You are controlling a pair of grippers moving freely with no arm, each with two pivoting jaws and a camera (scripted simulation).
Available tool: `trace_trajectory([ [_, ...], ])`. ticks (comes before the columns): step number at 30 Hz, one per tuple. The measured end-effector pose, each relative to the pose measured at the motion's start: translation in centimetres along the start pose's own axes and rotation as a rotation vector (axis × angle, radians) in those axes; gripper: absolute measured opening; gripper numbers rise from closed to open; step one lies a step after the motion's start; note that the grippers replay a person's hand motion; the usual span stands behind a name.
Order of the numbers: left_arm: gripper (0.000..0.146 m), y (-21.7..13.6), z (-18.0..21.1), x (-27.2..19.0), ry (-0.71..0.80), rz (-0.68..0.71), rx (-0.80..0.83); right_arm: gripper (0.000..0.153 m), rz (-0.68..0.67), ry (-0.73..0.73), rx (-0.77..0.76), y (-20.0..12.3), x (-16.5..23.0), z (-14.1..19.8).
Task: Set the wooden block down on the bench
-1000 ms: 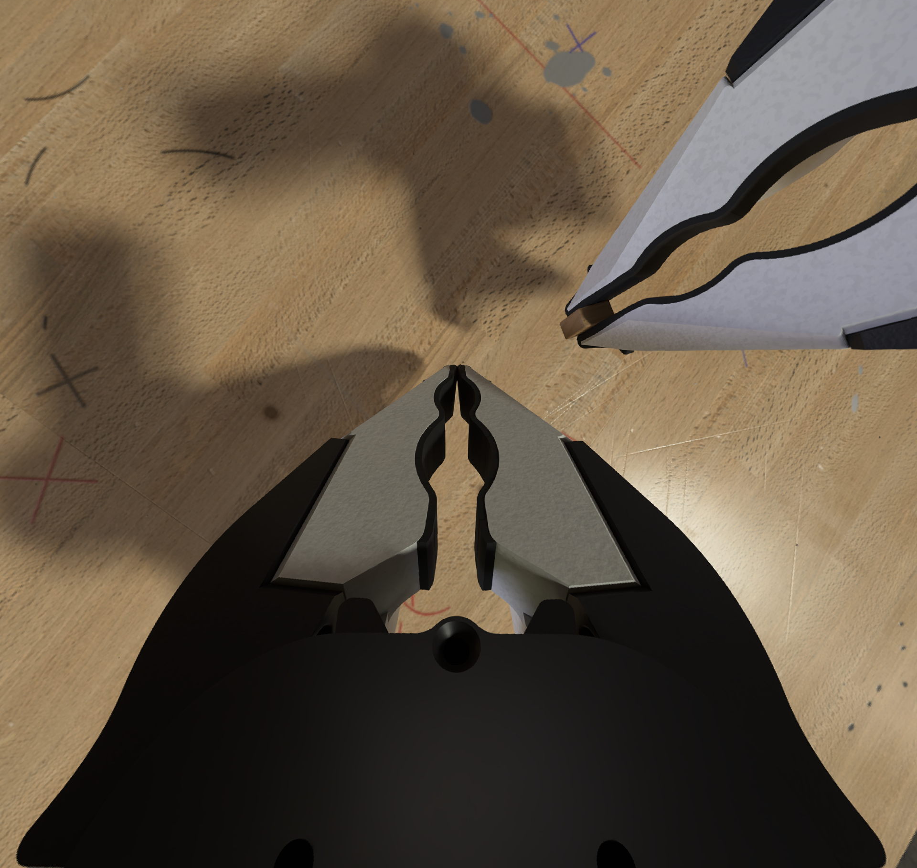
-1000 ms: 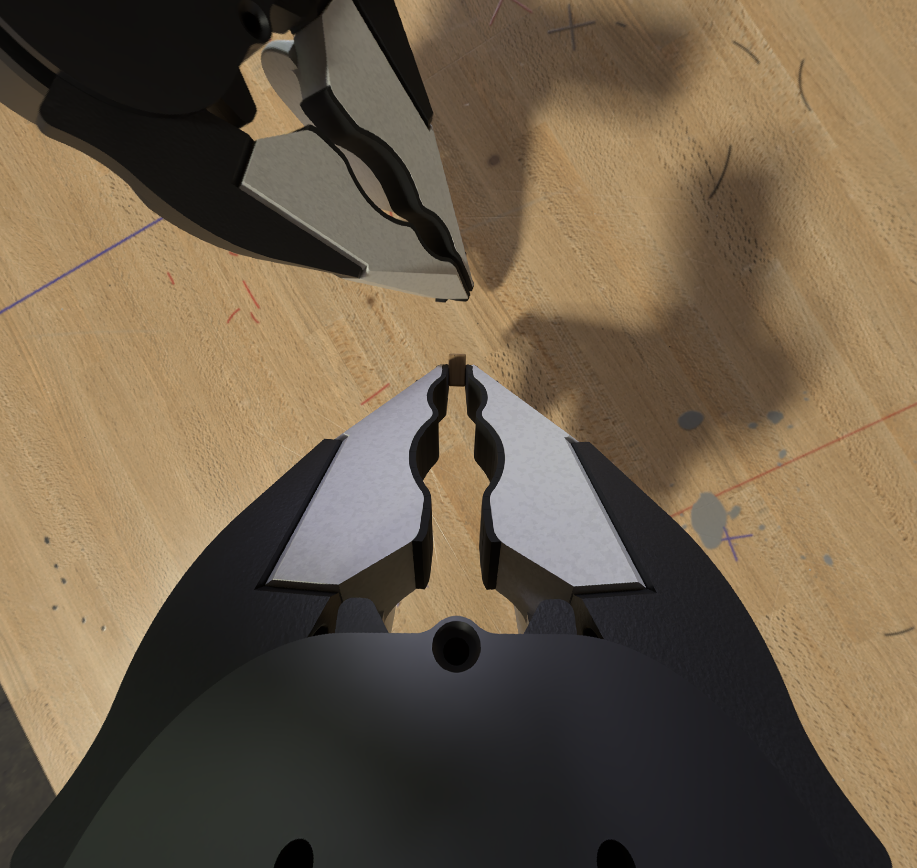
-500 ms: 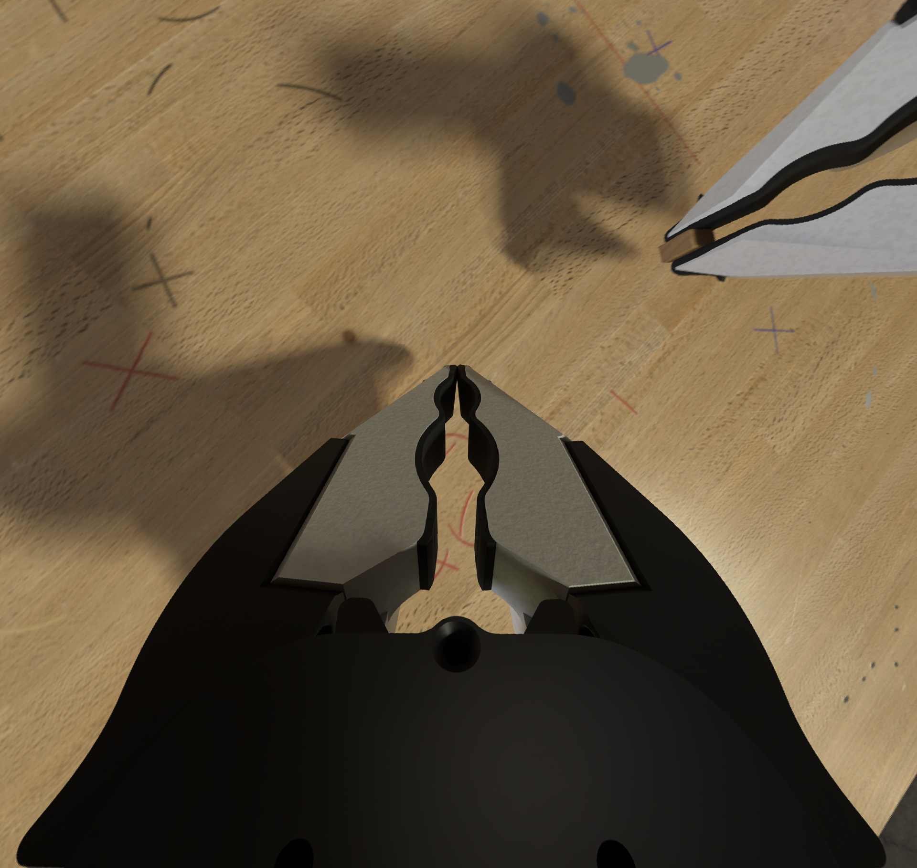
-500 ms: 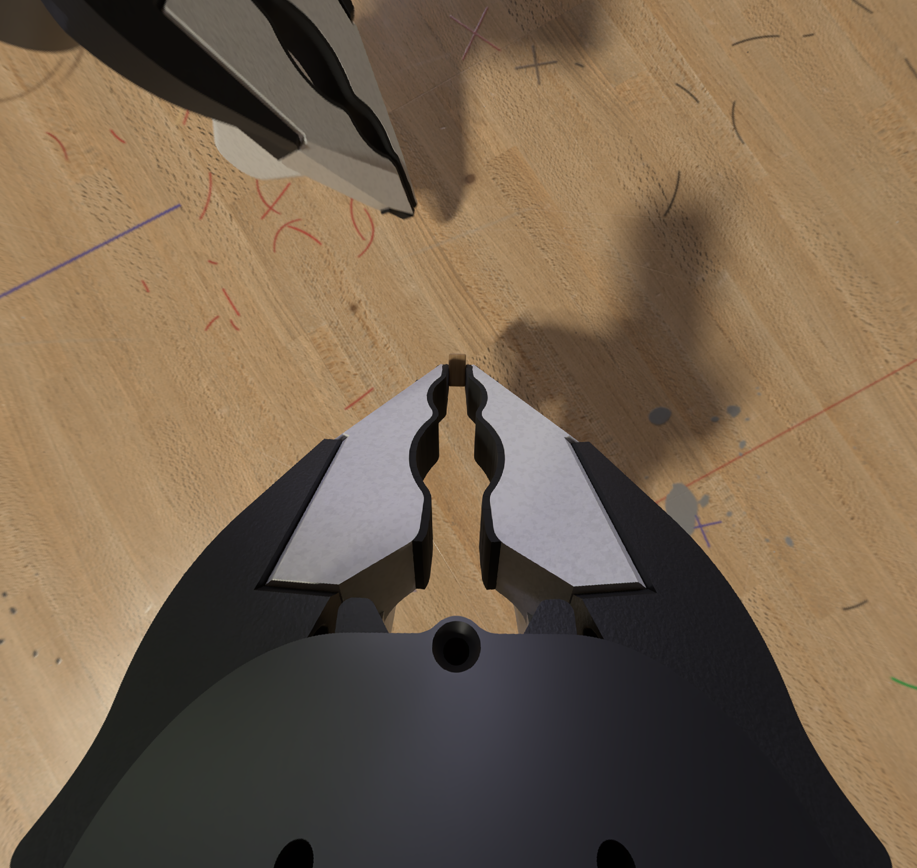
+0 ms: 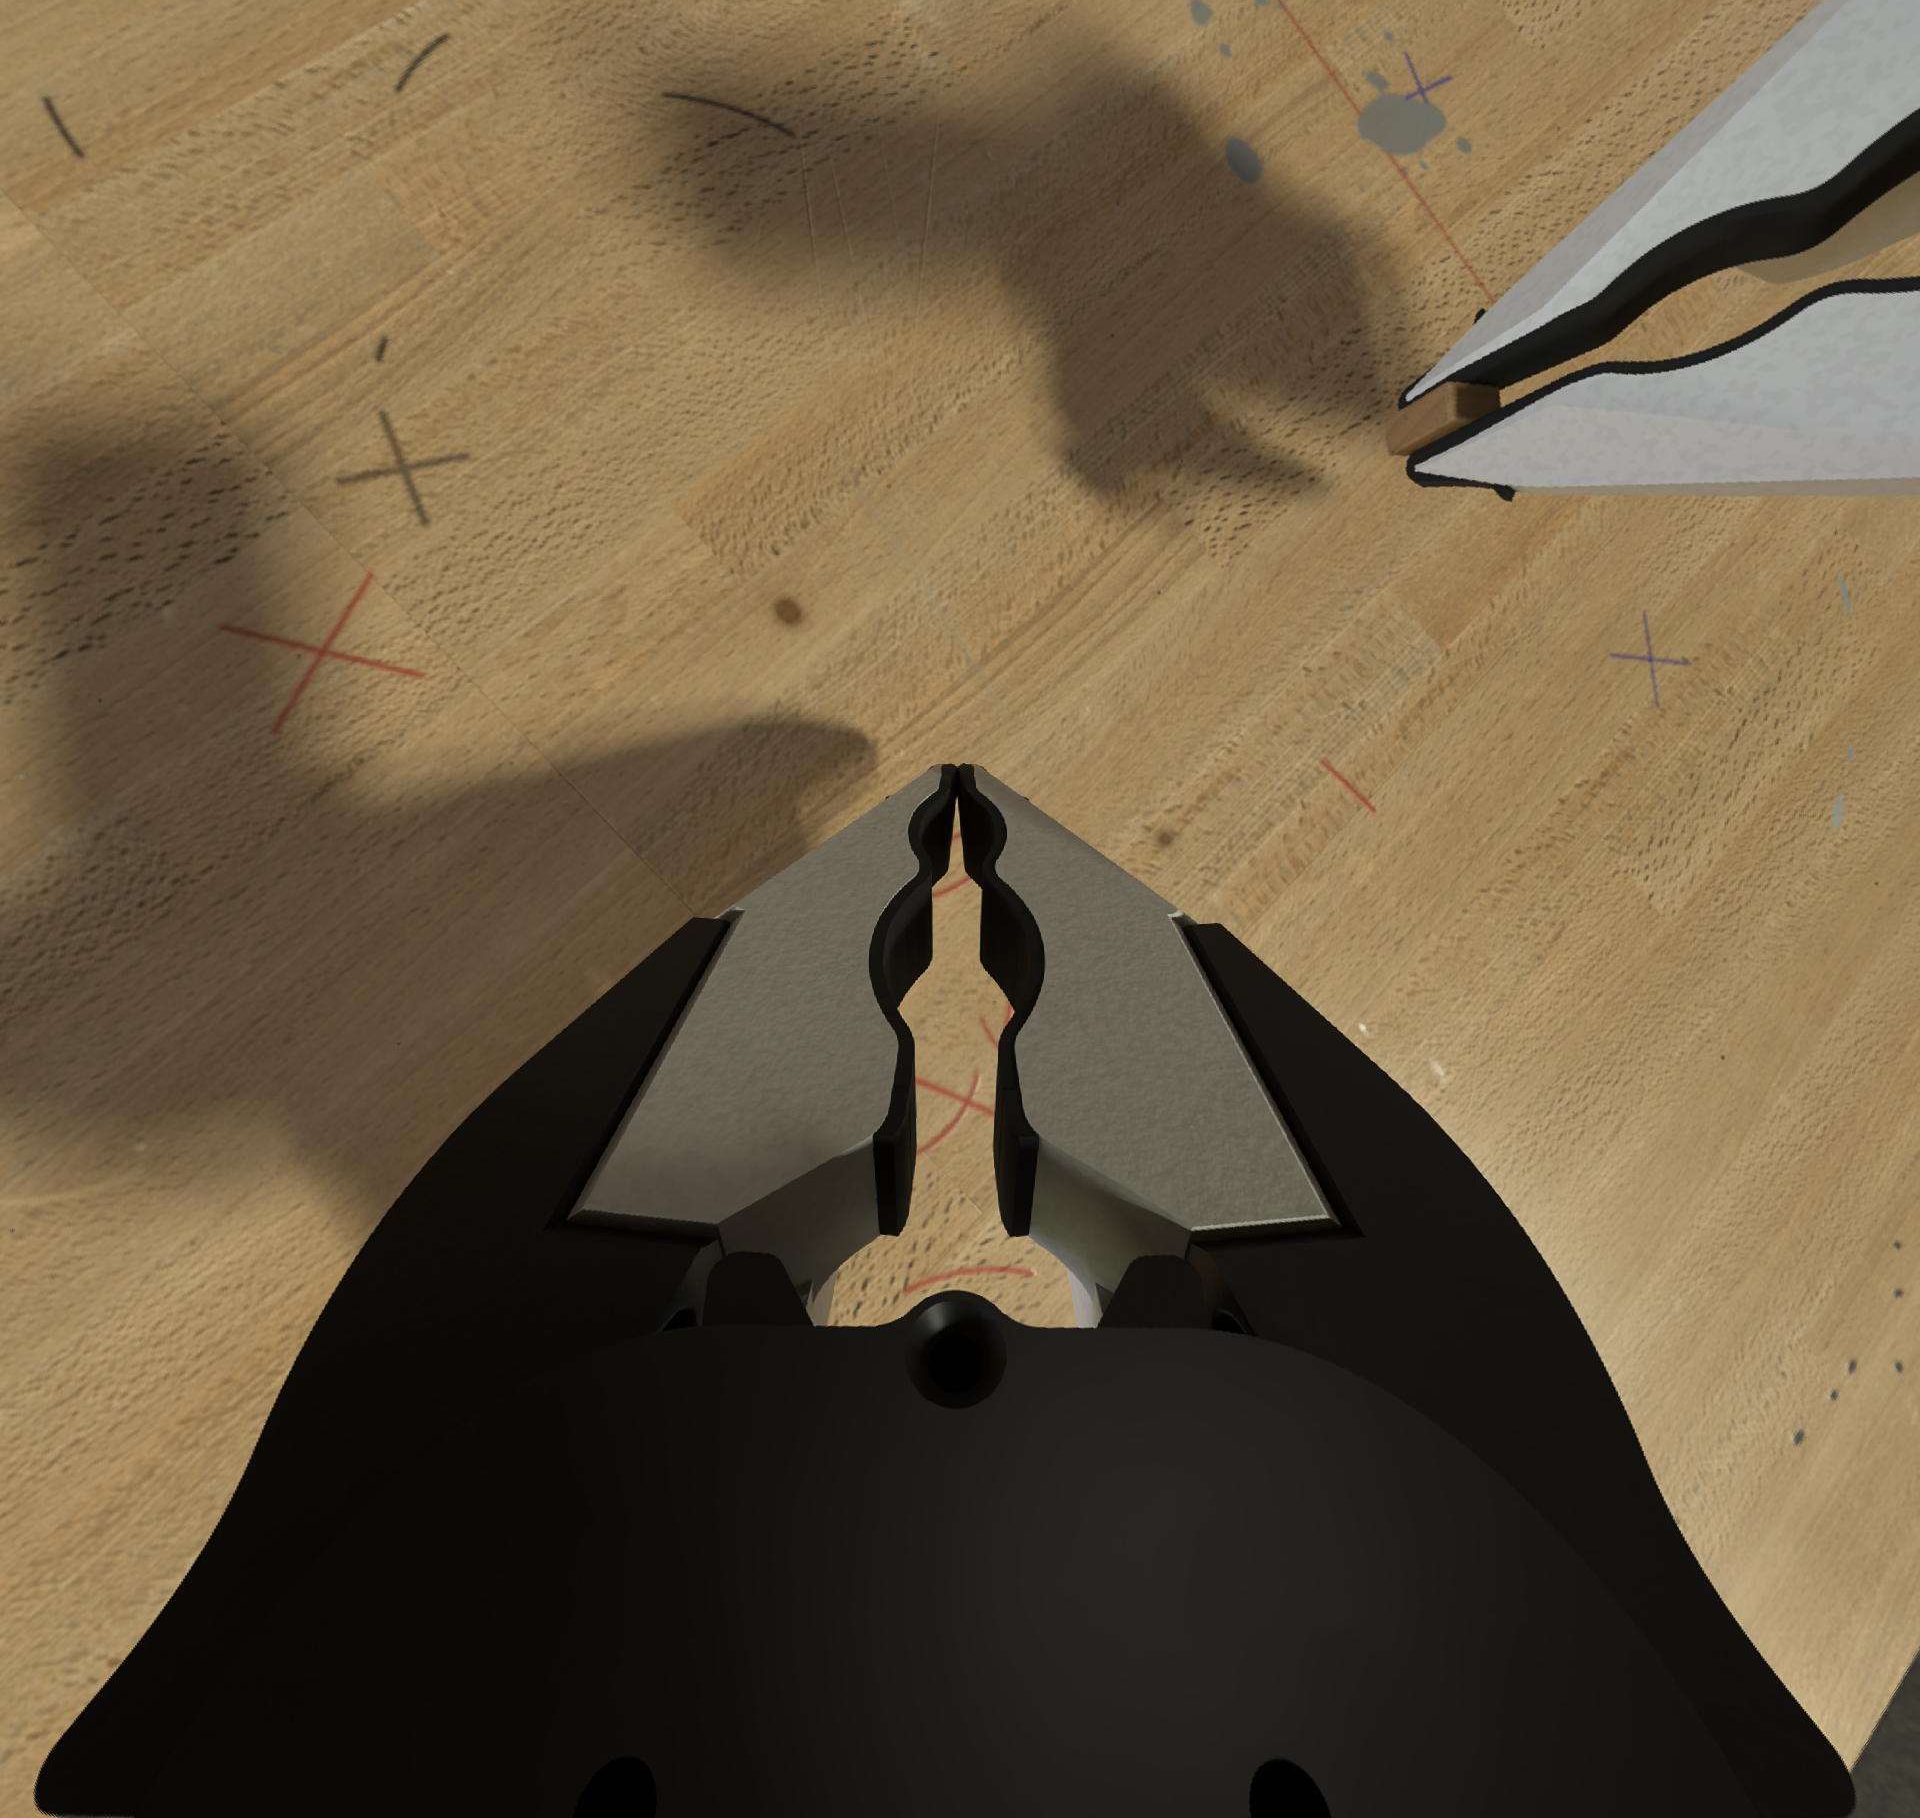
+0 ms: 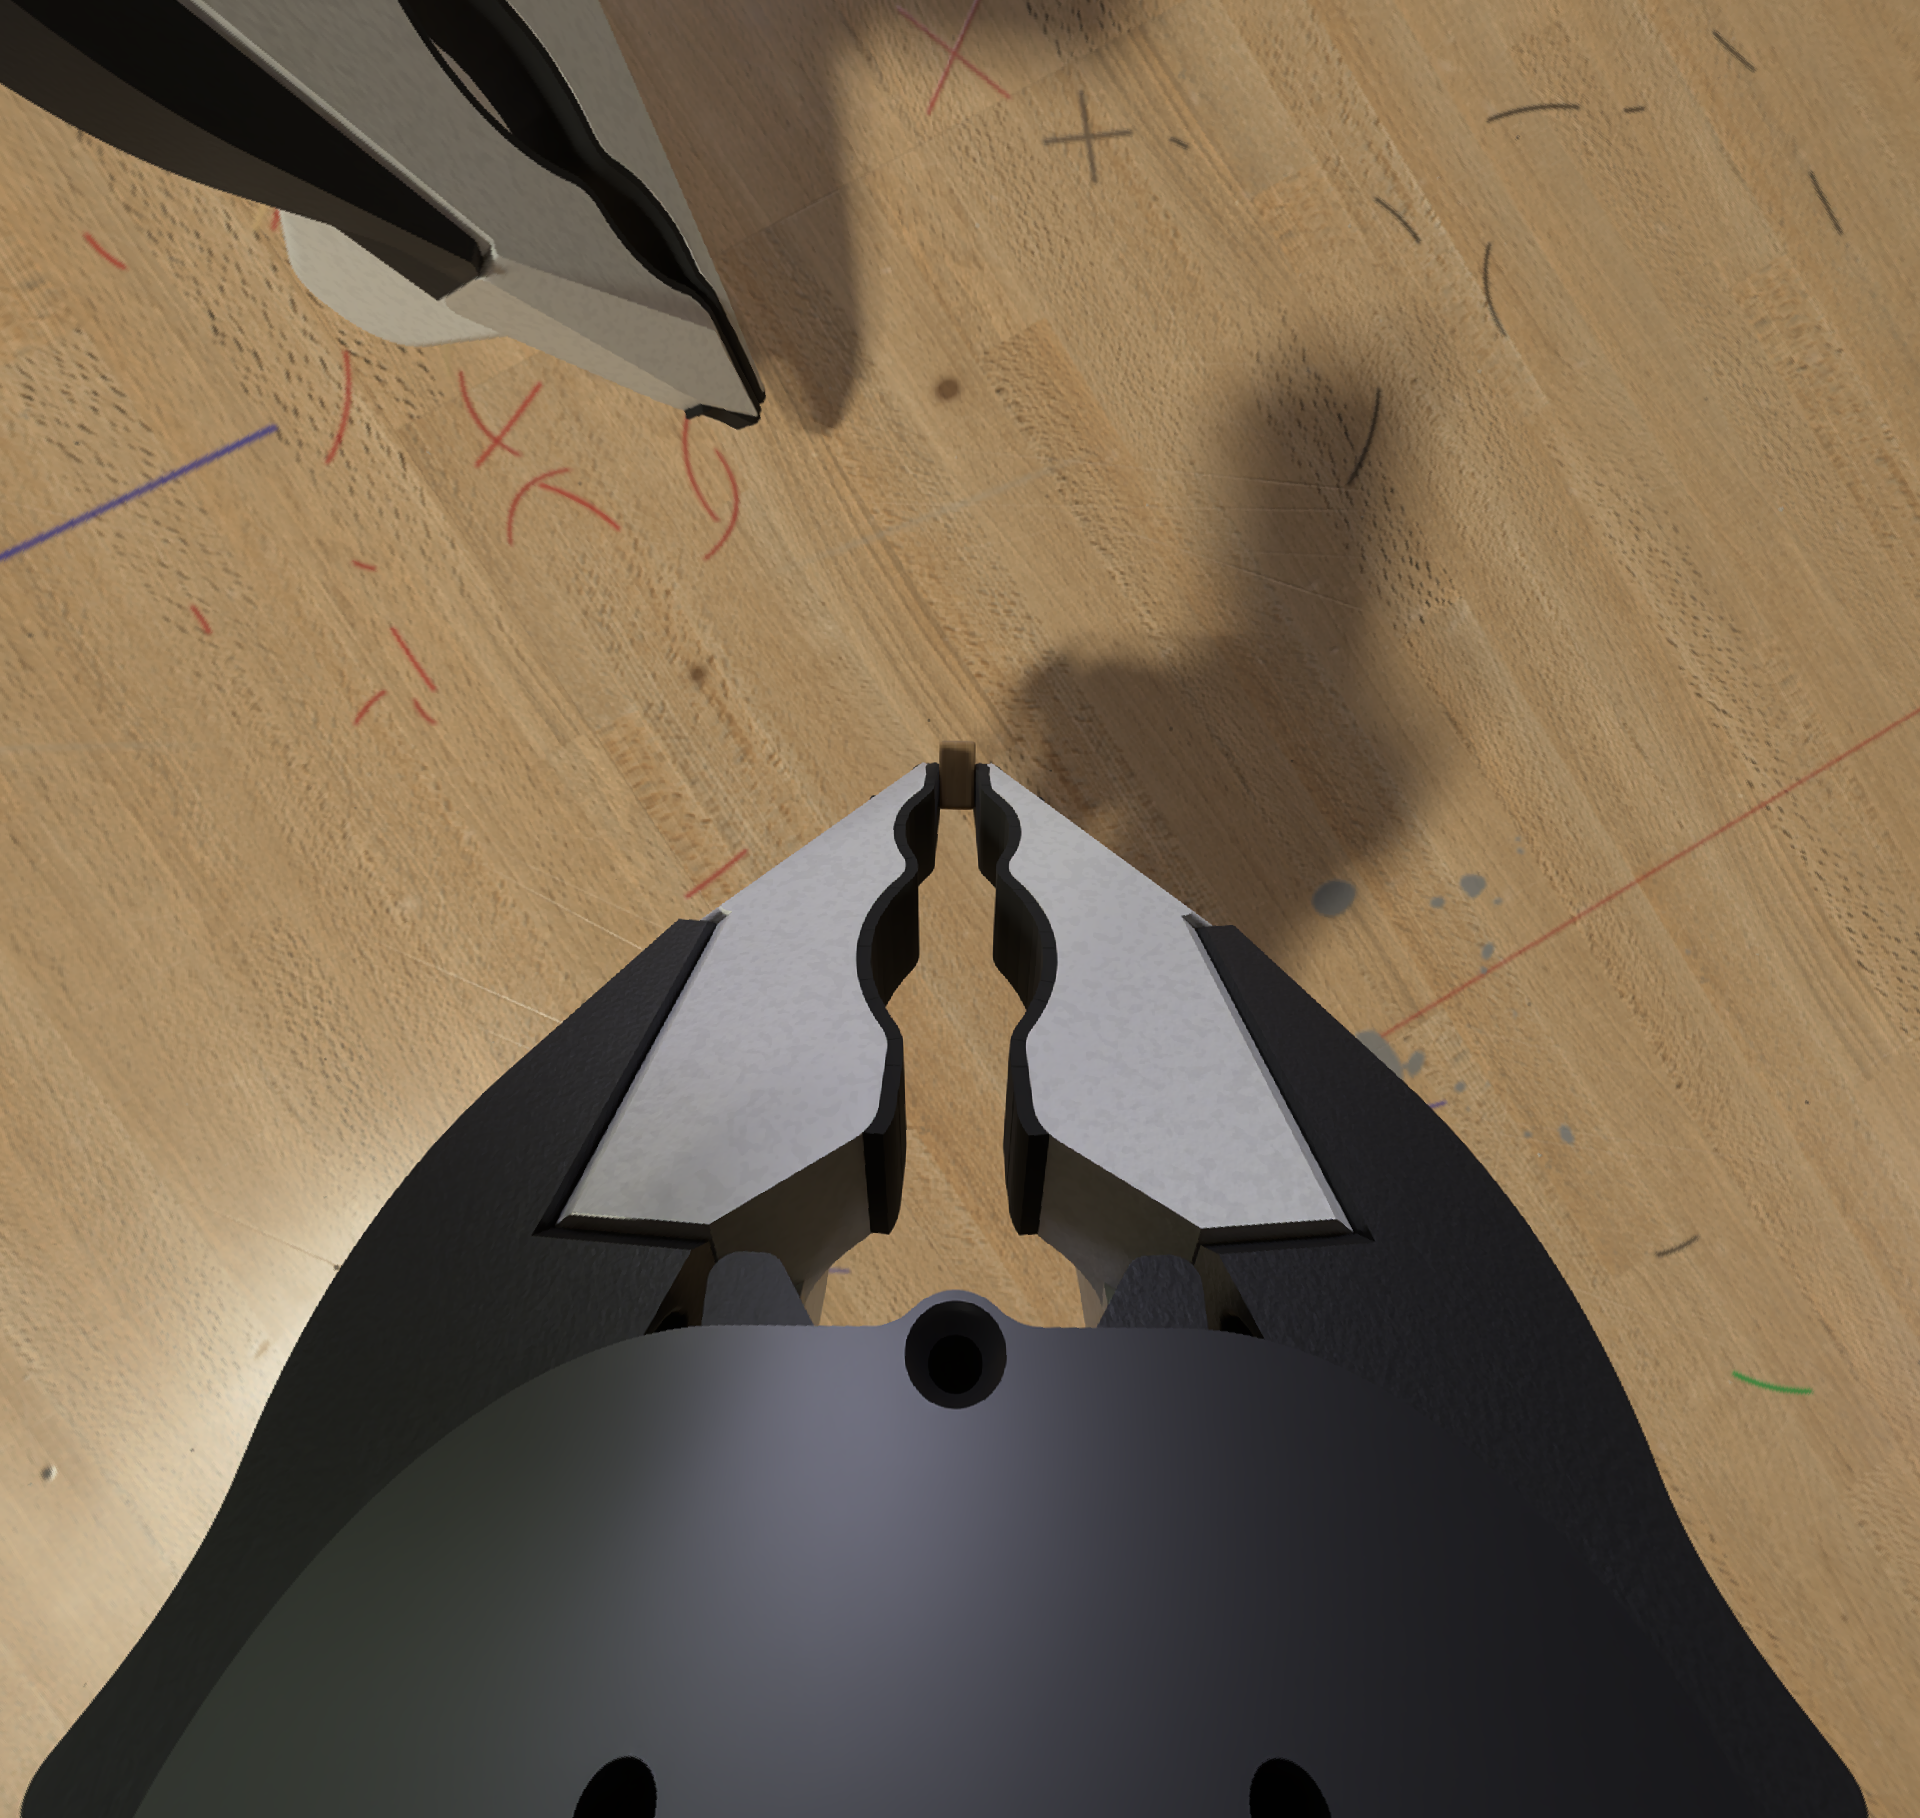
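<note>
My right gripper (image 6: pixel 957 776) is shut on a small wooden block (image 6: pixel 957 769), pinched at the very fingertips above the wooden bench (image 6: pixel 1351 625). In the left wrist view the same block (image 5: pixel 1429 421) sticks out of the right gripper's (image 5: pixel 1444 428) tips at the upper right. My left gripper (image 5: pixel 957 776) is shut and empty, hovering over the bench (image 5: pixel 623 521). In the right wrist view the left gripper (image 6: pixel 727 407) sits at the upper left, apart from the block.
The bench top carries pen crosses, red scribbles (image 6: pixel 561 480), a red line (image 6: pixel 1662 864) and grey paint spots (image 5: pixel 1397 121). Gripper shadows fall across it. A dark strip past the bench edge (image 5: pixel 1870 1768) shows at the lower right of the left wrist view.
The two grippers have drawn apart from each other. The right gripper keeps the block pinched. The left gripper stays shut.
</note>
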State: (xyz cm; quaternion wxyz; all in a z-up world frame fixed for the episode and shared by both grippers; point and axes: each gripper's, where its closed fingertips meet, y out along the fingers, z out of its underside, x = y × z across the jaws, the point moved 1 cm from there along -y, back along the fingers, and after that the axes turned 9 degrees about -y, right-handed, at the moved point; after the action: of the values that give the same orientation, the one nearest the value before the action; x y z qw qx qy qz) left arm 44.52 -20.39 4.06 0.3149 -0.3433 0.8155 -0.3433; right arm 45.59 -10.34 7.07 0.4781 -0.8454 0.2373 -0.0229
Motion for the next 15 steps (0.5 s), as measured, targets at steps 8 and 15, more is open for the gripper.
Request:
trace_trajectory([
  [8, 0.007, -0.26, 0.51, 0.36, -0.011, 0.007, -0.021, 0.006, 0.019, -0.034, 0.049, 0.19, 0.09, -0.15],
  [15, 0.011, -0.5, 0.77, 0.63, -0.016, 0.013, -0.038, 0.006, 0.054, -0.045, 0.068, 0.23, 0.3, -0.28],
])
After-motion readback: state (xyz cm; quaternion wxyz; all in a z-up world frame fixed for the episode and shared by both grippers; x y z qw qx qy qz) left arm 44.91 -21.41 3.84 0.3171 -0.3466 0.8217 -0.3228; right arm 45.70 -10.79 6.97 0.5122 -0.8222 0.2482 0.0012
